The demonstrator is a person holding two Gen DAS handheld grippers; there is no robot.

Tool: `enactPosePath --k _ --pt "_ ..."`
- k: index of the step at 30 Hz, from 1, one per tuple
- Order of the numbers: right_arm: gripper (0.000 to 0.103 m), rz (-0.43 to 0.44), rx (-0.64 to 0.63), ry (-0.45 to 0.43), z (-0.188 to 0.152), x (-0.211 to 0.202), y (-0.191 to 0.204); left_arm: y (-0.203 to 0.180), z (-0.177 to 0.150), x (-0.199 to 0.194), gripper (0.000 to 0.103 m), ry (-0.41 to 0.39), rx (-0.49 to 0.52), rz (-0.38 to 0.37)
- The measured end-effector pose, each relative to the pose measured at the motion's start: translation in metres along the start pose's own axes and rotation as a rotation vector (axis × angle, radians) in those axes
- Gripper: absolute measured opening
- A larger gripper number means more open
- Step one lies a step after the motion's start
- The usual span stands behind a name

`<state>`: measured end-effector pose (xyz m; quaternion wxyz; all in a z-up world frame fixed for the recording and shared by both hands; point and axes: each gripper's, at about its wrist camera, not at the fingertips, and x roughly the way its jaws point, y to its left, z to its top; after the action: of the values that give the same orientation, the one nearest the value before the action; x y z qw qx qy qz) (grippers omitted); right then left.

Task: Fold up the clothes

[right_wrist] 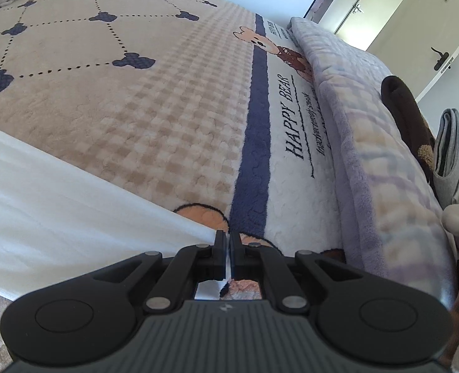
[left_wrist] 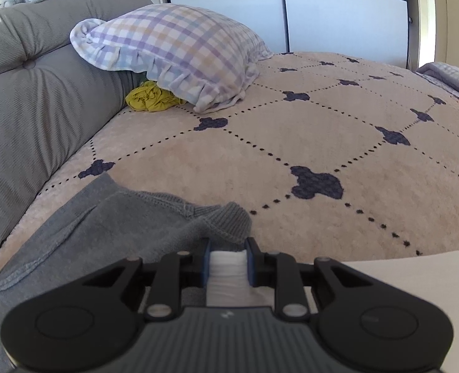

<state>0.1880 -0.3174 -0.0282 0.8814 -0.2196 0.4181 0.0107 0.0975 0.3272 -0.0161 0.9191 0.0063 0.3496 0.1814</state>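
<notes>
Room: bedroom, seen from a bed covered by a beige blanket [left_wrist: 307, 143] with dark bear-head marks joined by dotted lines; glass panels stand far ahead of the left gripper.
Writing: "HAPPY BEAR" is stitched on the blanket's white band [right_wrist: 291, 118], ahead and right of the right gripper; a line of script beneath it is too small to read; a cartoon bear sits farther along the band.
Left gripper [left_wrist: 228, 245]: jaws partly closed, clamped on a bunched fold of white cloth [left_wrist: 228, 267]; a grey knit garment [left_wrist: 111, 230] lies against the fingertips, spreading left.
Right gripper [right_wrist: 228, 236]: jaws pressed almost together, pinching the thin edge of the white cloth [right_wrist: 58, 205], which stretches away to its left across the blanket.
Task thing: the white cloth hangs between both grippers, low over the near part of the bed.
Ahead of left gripper: checked pillow [left_wrist: 173, 52] leaning on a grey headboard [left_wrist: 43, 87], yellow cloth [left_wrist: 150, 98] tucked under it.
Right of right gripper: lilac checked quilt [right_wrist: 378, 143]; beyond it a stack of folded clothes [right_wrist: 450, 143].
Hard to tell: whether the grey garment is also gripped; the cloth's full shape, cut off by the frame; the brown items at the right edge.
</notes>
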Motion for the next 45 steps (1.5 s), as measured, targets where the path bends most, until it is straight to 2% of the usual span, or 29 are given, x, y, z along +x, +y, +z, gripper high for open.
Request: enactPosePath --k 20,26,27,29,30,31,34,37,40,42,45 --pt "0.003 -0.051 -0.008 0.013 0.001 0.015 0.01 -0.008 0.001 0.008 0.023 0.02 0.058 0.026" --pt "0.005 -0.08 -0.015 0.011 0.0 0.016 0.015 -0.006 0.006 0.003 0.031 0.028 0.054 0.001" --pt "0.011 -0.091 -0.012 0.01 0.001 0.014 0.014 -0.005 0.008 0.0 0.034 0.023 0.047 -0.008" --pt "0.031 -0.118 0.007 0.0 0.002 0.009 0.011 -0.002 0.011 -0.007 0.039 0.014 0.045 -0.01" --pt "0.045 -0.121 0.018 -0.008 0.002 0.005 0.008 -0.001 0.013 -0.011 0.041 0.011 0.047 -0.007" --pt "0.05 -0.124 0.029 -0.016 0.002 0.001 0.005 0.001 0.014 -0.015 0.041 0.01 0.048 -0.01" --pt "0.051 -0.117 0.032 -0.011 0.001 -0.016 -0.004 0.012 0.019 -0.031 0.051 0.005 0.039 -0.008" --pt "0.054 -0.113 0.028 -0.016 0.0 -0.038 -0.012 0.027 0.02 -0.051 0.053 0.007 0.012 -0.008" --pt "0.058 -0.084 0.049 -0.02 -0.005 -0.064 -0.02 0.036 0.008 -0.081 0.054 -0.009 -0.009 -0.044" --pt "0.058 -0.024 0.108 0.004 -0.007 -0.08 -0.024 0.034 -0.008 -0.103 0.054 -0.014 -0.003 -0.079" --pt "0.06 0.146 0.236 0.002 -0.013 -0.112 -0.025 0.021 -0.043 -0.135 0.054 -0.008 0.002 -0.144"
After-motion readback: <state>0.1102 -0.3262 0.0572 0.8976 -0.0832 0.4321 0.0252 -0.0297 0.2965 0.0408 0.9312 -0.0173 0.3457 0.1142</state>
